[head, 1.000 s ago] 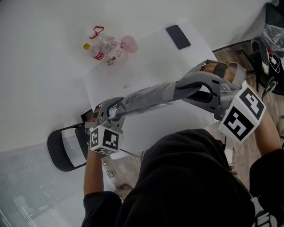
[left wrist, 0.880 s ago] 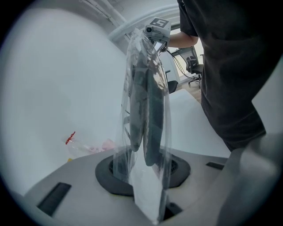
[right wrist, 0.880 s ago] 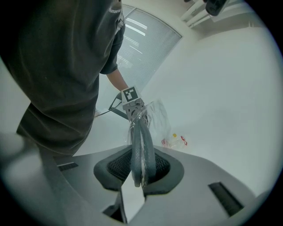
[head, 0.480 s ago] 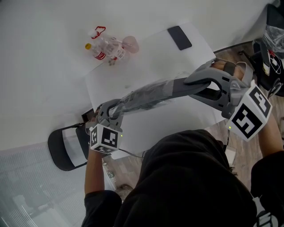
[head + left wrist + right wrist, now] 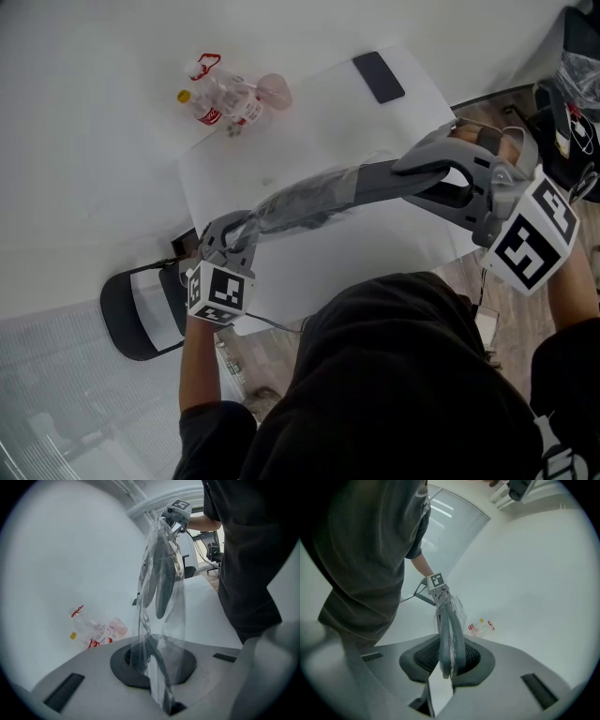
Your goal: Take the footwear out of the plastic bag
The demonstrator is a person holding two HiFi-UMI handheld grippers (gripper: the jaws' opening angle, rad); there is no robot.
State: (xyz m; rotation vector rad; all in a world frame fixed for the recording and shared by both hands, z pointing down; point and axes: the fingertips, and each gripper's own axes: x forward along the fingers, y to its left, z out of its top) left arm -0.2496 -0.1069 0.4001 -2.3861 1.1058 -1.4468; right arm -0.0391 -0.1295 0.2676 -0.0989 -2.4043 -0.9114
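While I look steeply down from the head camera, a white table [image 5: 328, 103] fills the middle of the scene, with pale wood floor [image 5: 480, 105] showing at its right. A wide plain white surface lies beyond the table on the left. At the near left stands one black chair [image 5: 141, 314] with a white band across it, and a frosted ribbed panel [image 5: 75, 403] runs below it. My own dark shirt [image 5: 394, 375] covers the near side.

On the far right corner of the table lies one flat dark slab [image 5: 378, 77], shaped like a phone. Far left of the table sits a small cluster of clear plastic bottles [image 5: 220, 101] with red labels; I see one yellow cap, but cannot count the bottles exactly.

One clear plastic bag [image 5: 309, 202] is stretched in the air above the near part of the table, between my two grippers. Inside it is the footwear [image 5: 164, 573]: two long dark grey pieces lying side by side, both inside the bag.

Over the near left edge of the table, the left gripper [image 5: 242, 228] has its jaws fully together, pinching only the thin film at one end of the bag. At the right, the right gripper [image 5: 375, 178] has its jaws partly closed, clamped on the end of the footwear.
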